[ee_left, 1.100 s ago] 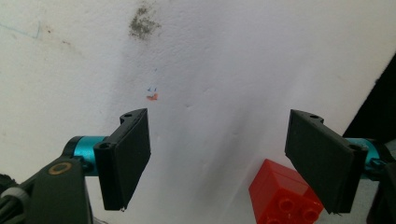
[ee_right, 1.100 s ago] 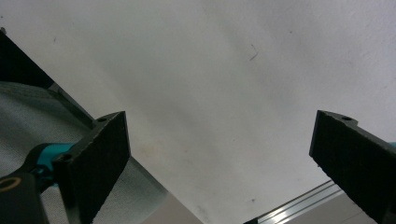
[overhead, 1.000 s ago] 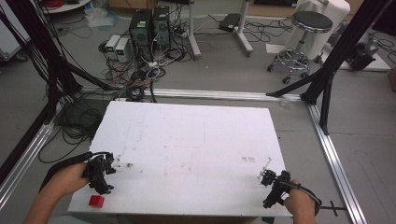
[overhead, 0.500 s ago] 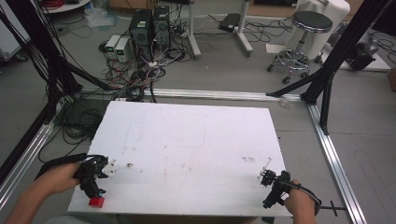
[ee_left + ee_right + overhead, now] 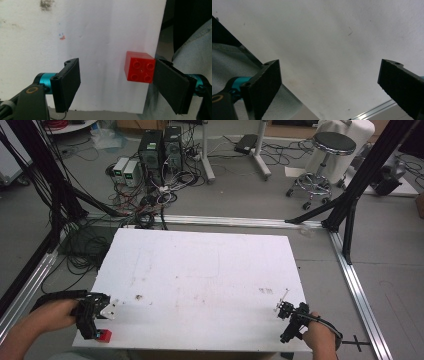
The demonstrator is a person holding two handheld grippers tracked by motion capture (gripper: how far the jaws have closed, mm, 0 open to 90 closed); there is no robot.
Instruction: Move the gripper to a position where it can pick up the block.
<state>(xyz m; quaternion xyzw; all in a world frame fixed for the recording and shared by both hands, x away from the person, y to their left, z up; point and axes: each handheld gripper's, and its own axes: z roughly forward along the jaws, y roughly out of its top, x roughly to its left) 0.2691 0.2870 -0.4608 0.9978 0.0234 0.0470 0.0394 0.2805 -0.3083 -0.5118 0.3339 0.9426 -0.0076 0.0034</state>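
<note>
Left gripper (image 5: 116, 85) is spread wide at lower left of the high view, red brick (image 5: 139, 67) between my jaws, touching the right one, at the table (image 5: 200, 270) corner. Closing off-centre could shove it over the edge. Right gripper (image 5: 329, 87), lower right, is released, holding nothing.

Lab: computer towers (image 5: 161, 146), tangled cables (image 5: 150, 205) on floor, metal frame rails (image 5: 357, 285), stool (image 5: 327, 150), white table (image 5: 200, 270).
</note>
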